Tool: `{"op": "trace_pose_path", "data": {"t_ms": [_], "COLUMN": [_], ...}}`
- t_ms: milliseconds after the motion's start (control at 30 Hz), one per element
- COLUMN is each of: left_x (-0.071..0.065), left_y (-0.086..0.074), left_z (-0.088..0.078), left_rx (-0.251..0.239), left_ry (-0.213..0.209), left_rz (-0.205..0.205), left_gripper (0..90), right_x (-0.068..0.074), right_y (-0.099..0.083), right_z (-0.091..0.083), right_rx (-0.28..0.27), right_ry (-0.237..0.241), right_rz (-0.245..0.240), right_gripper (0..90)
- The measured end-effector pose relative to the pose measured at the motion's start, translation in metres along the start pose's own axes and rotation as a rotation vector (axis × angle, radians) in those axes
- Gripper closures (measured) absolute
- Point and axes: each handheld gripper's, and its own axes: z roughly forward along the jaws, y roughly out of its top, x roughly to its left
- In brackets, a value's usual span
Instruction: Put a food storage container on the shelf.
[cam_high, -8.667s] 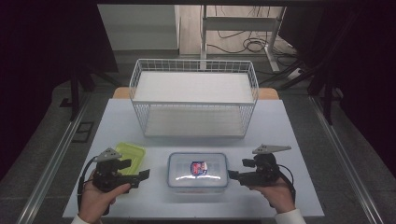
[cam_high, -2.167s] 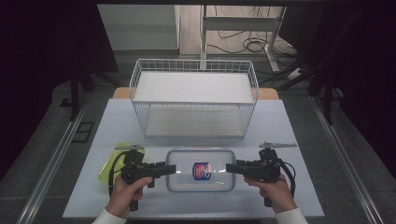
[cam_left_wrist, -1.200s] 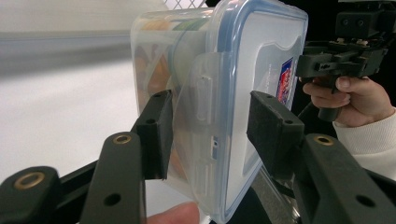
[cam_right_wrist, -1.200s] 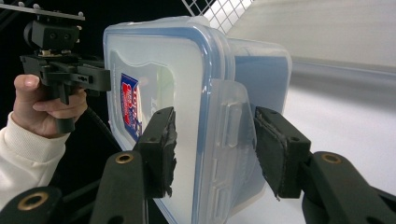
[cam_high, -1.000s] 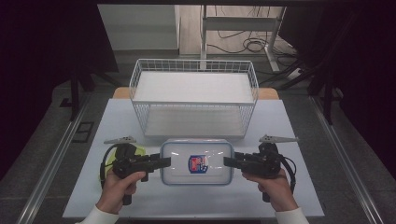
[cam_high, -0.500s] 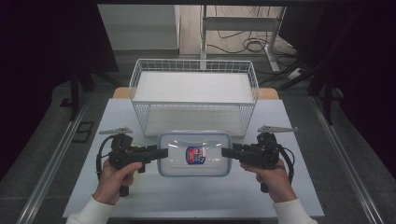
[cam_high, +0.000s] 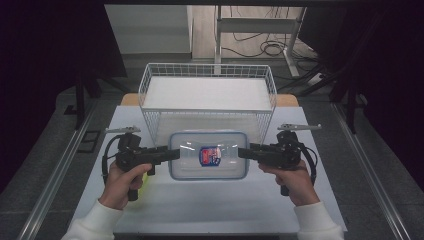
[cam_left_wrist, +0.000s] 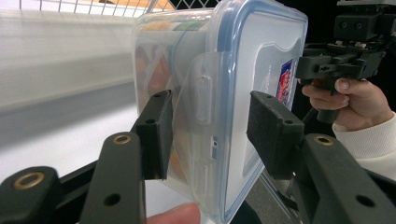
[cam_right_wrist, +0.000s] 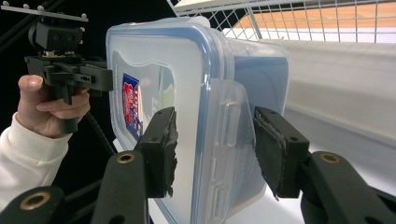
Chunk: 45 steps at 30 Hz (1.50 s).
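Standing on the far half of the white table (cam_high: 210, 210) is a white wire basket (cam_high: 207, 95), the biggest thing here. In front of it, touching or just beside its front wall, is a clear plastic container (cam_high: 209, 155) w/ blue-rimmed lid and a red-blue label (cam_high: 209, 155) on the lid. It is held between both grippers, above the table. The left gripper (cam_high: 172, 154) is at the container's left short end, the right gripper (cam_high: 243, 152) at its right short end. In the left gripper view the jaws stand part open around the side latch flap (cam_left_wrist: 203, 100), one pad under and one over the lid; real contact I cannot tell. In the right gripper view it is the same, jaws part open around the flap, approx. same gap. A bit of yellow-green thing (cam_high: 145, 177) shows under the left hand (cam_high: 120, 182).
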Motion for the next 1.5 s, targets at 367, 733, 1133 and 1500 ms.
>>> {"op": "trace_pose_path", "data": {"t_ms": [367,733,1133,1500], "left_x": [-0.006,-0.009,-0.011,-0.007], "left_y": [0.021,0.043,0.070,0.086], "left_z": [-0.004,-0.009,-0.015,-0.015], "left_rx": [-0.017,-0.040,-0.071,-0.079], "left_ry": [0.002,-0.006,-0.009,-0.008], "left_rz": [0.040,0.065,0.092,0.100], "left_gripper": [52.2,52.2,52.2,52.2], "right_x": [0.004,0.010,0.015,0.012], "right_y": [0.019,0.044,0.071,0.090], "right_z": [-0.005,-0.009,-0.011,-0.008], "right_rx": [-0.023,-0.045,-0.061,-0.057], "right_ry": [-0.006,-0.018,-0.023,-0.030], "right_rz": [-0.026,-0.059,-0.093,-0.110], "right_gripper": [50.8,50.9,50.9,50.9]}}
